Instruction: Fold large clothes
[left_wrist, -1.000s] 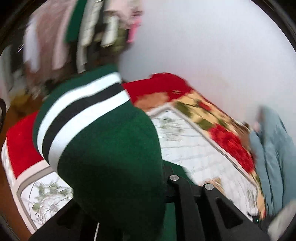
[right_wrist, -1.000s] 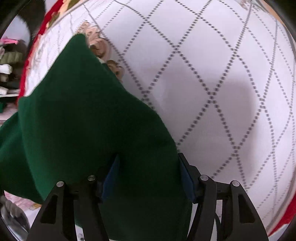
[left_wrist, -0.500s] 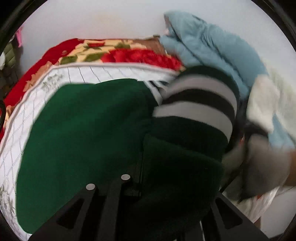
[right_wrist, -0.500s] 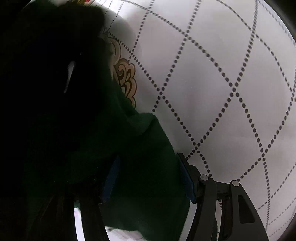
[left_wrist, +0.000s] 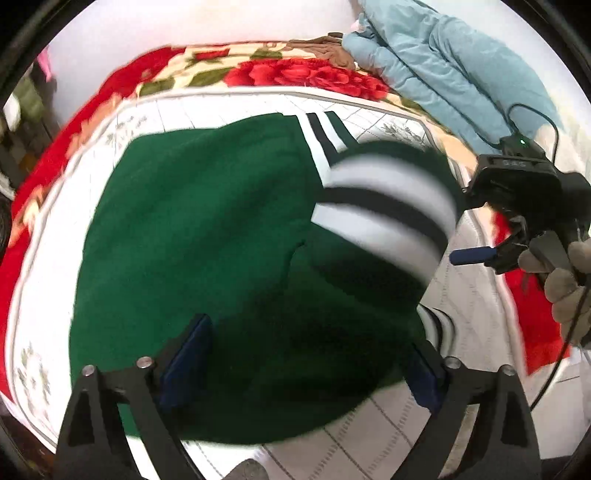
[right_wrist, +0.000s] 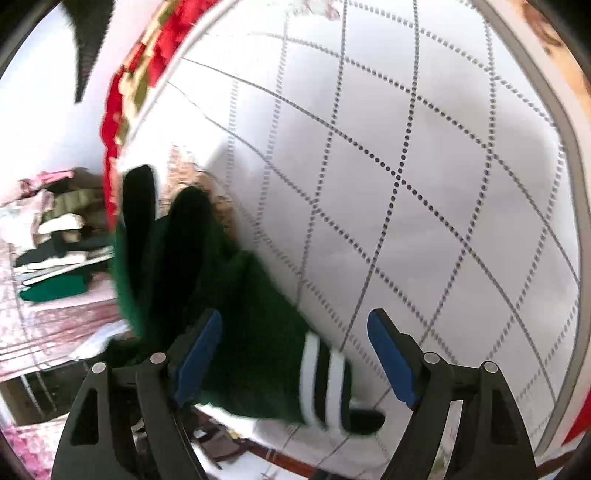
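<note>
A dark green sweater (left_wrist: 192, 236) with white and black striped cuffs lies spread on the white quilted bed cover (left_wrist: 369, 446). One striped sleeve (left_wrist: 384, 210) is blurred above the sweater's right side. My left gripper (left_wrist: 306, 365) is open, its blue pads either side of the green cloth, not pinching it. My right gripper (right_wrist: 295, 354) is open over the sweater's edge (right_wrist: 258, 332) and a striped cuff (right_wrist: 325, 384). The right gripper also shows in the left wrist view (left_wrist: 517, 206), held by a gloved hand.
A red floral blanket (left_wrist: 295, 74) borders the quilt. A light blue padded garment (left_wrist: 443, 62) lies at the far right by the white wall. In the right wrist view, stacked clothes (right_wrist: 59, 251) sit on shelves beyond the bed's edge (right_wrist: 122, 122).
Both grippers have let go of the green sweater and now stand open. The sweater has dropped flat on the quilt, with the striped sleeve still moving on its right side.
</note>
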